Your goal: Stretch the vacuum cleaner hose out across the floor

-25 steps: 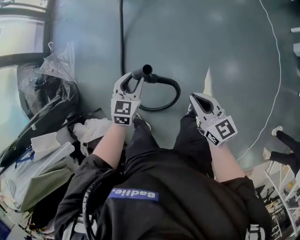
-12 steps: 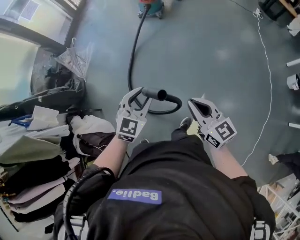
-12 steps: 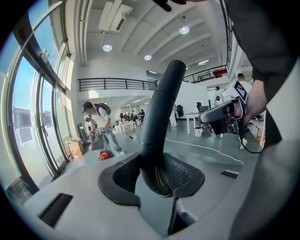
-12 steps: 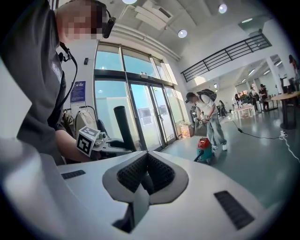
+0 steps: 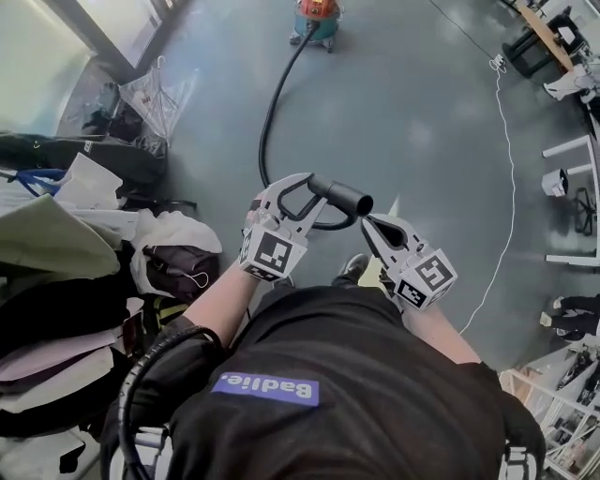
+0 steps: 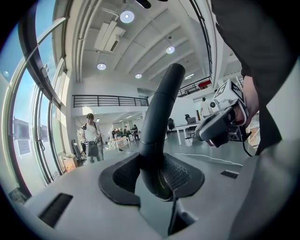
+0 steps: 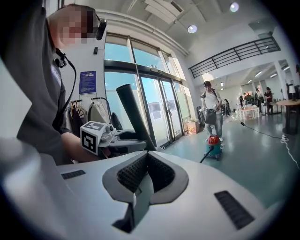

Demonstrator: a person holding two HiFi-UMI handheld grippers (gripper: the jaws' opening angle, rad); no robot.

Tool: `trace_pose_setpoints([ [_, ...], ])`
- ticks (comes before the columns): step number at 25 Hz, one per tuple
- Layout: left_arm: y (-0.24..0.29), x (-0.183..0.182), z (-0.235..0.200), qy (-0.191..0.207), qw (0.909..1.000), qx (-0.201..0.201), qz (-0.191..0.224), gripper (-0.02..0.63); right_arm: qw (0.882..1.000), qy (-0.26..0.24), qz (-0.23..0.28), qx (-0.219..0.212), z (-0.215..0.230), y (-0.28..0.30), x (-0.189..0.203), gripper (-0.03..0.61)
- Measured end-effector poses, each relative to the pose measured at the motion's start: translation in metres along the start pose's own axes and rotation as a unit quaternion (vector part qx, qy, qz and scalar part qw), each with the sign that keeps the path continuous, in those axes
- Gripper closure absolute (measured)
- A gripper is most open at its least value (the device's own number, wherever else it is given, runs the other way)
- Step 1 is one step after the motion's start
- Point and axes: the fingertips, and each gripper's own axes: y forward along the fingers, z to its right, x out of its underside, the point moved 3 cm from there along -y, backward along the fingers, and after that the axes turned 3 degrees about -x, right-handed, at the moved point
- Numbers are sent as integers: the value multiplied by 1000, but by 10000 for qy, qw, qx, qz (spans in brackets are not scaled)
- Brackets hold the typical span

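A red and blue vacuum cleaner point(image 5: 319, 13) stands far off on the grey floor. Its black hose point(image 5: 269, 112) runs from it toward me and bends into a short loop near my feet. My left gripper point(image 5: 298, 195) is shut on the hose's rigid black end tube point(image 5: 339, 196), which sticks out to the right. In the left gripper view the tube point(image 6: 157, 126) rises from between the pads point(image 6: 176, 173). My right gripper point(image 5: 369, 226) is shut and empty, just right of the tube's mouth. From the right gripper point(image 7: 142, 177) I see the tube point(image 7: 133, 115) and the cleaner point(image 7: 213, 146).
A heap of clothes and bags point(image 5: 66, 272) lines the left side, with a clear umbrella point(image 5: 155, 94) beyond it. A white cable point(image 5: 507, 178) snakes over the floor at right, near desks and chairs point(image 5: 567, 159). A person point(image 7: 210, 110) stands behind the cleaner.
The head view has swung up, and the cleaner has come into sight. The left gripper has carried the tube up and to the right, and the floor loop has shrunk. The right gripper now sits closer to the tube.
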Motion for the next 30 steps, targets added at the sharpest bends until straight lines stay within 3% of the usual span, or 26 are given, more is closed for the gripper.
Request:
trace_pose_setpoints([
  [9, -51, -30, 75, 171, 9997, 126, 78, 459, 9996, -158, 189, -116, -57, -66, 14, 574],
  [17, -51, -86, 181, 353, 9992, -114, -146, 459, 9940, -513, 708, -659, -73, -190, 23, 565],
  [22, -72, -95, 233, 529, 9981, -174, -256, 459, 9894, -490, 865, -1056, -89, -208, 25, 380],
  [26, -101, -95, 256, 590, 9980, -116, -174, 459, 9816, -915, 1035, -1315, -127, -213, 15, 354],
  [30, -127, -93, 266, 616, 9981, -4, -6, 459, 9801, -1055, 1183, -1195, -159, -213, 12, 354],
])
